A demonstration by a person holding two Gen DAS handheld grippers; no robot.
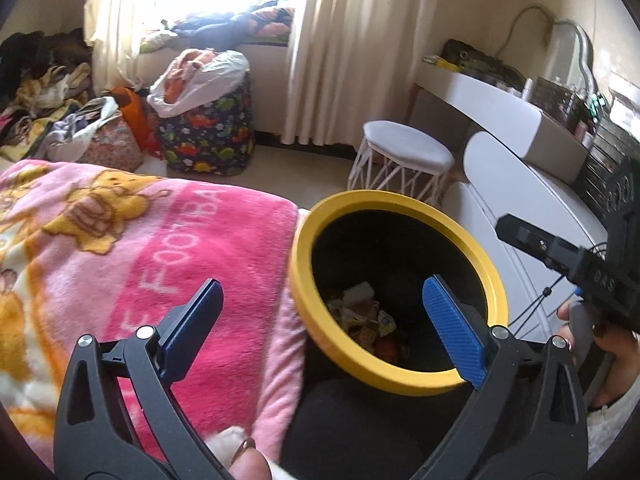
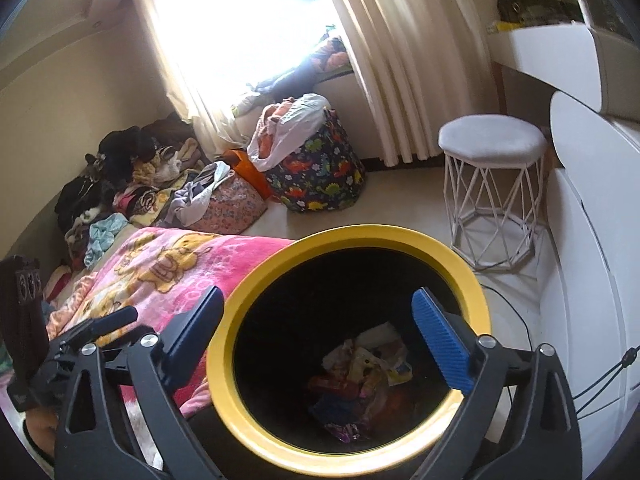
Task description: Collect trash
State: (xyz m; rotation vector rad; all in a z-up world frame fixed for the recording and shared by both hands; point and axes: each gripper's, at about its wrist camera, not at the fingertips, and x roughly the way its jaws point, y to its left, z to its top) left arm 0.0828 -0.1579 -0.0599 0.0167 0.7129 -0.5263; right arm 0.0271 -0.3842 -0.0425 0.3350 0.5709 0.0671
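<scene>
Both grippers, left gripper point(image 1: 322, 328) and right gripper point(image 2: 318, 334), hover with jaws wide apart and empty over the yellow-rimmed bin point(image 2: 224, 344); crumpled wrappers point(image 2: 366, 372) lie at its bottom, pink blanket point(image 1: 168, 240) just left.

The bin point(image 2: 224, 364) has a yellow rim and a black interior. The blanket point(image 1: 192, 264) is pink with orange-yellow cartoon bears and white lettering. The storage bag point(image 2: 320, 176) is dark blue with multicoloured dinosaurs. The stool point(image 2: 492, 144) is white. Each gripper carries 2 blue fingers point(image 1: 452, 328).
</scene>
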